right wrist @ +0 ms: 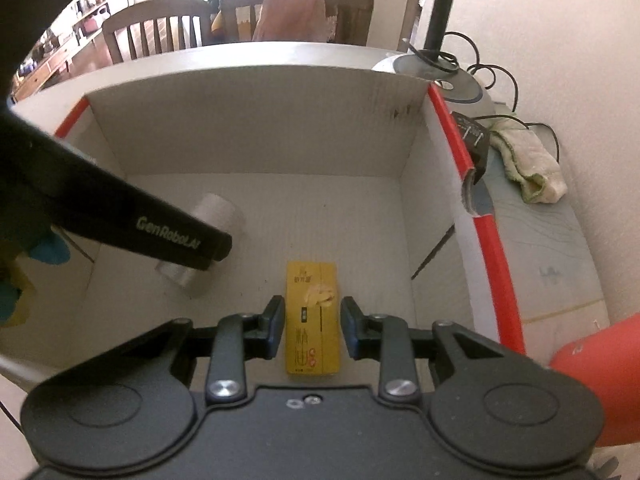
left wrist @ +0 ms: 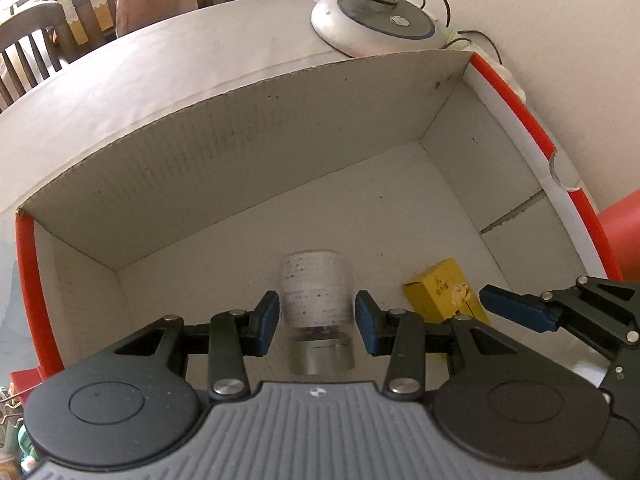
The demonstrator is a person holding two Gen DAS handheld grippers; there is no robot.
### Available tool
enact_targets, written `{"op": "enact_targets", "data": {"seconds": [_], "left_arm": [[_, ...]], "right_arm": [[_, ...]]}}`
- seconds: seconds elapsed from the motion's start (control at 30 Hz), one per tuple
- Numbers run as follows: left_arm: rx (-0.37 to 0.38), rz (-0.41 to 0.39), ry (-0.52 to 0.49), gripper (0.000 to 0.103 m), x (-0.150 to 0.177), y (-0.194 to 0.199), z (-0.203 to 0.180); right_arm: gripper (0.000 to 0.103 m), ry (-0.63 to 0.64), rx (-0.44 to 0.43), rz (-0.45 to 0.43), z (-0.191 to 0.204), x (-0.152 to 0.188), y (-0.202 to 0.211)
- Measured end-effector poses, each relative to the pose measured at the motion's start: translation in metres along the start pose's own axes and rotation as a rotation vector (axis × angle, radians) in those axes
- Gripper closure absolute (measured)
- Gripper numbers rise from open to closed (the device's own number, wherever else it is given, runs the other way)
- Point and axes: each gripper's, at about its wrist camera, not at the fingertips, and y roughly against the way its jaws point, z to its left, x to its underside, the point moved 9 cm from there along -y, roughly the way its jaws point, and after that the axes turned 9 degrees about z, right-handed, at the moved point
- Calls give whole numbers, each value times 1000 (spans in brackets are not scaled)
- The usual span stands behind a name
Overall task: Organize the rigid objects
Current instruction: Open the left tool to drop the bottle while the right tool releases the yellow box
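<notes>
A clear glass jar lies on its side on the floor of a white cardboard box with red edges. My left gripper is open, its blue pads on either side of the jar with small gaps. A yellow box lies on the box floor to the right of the jar; it also shows in the left wrist view. My right gripper is open around the yellow box, with gaps on both sides. The jar shows in the right wrist view partly behind the left gripper's body.
A round lamp base with black cables stands behind the box. A crumpled cloth and a black adapter lie right of the box. A red object is at the right. Wooden chairs stand beyond the table.
</notes>
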Motion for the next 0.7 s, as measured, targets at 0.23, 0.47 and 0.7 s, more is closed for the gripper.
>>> {"op": "enact_targets", "data": {"seconds": [0.23, 0.47, 0.7], "left_arm": [[-29, -17, -13, 62, 5, 9, 1], [-33, -78, -16, 62, 12, 31, -1], [-7, -152, -3, 62, 27, 66, 1]], "right_arm": [[71, -7, -35, -27, 2, -6, 13], [69, -5, -58, -52, 7, -5, 28], [65, -12, -89, -100, 17, -4, 53]]}}
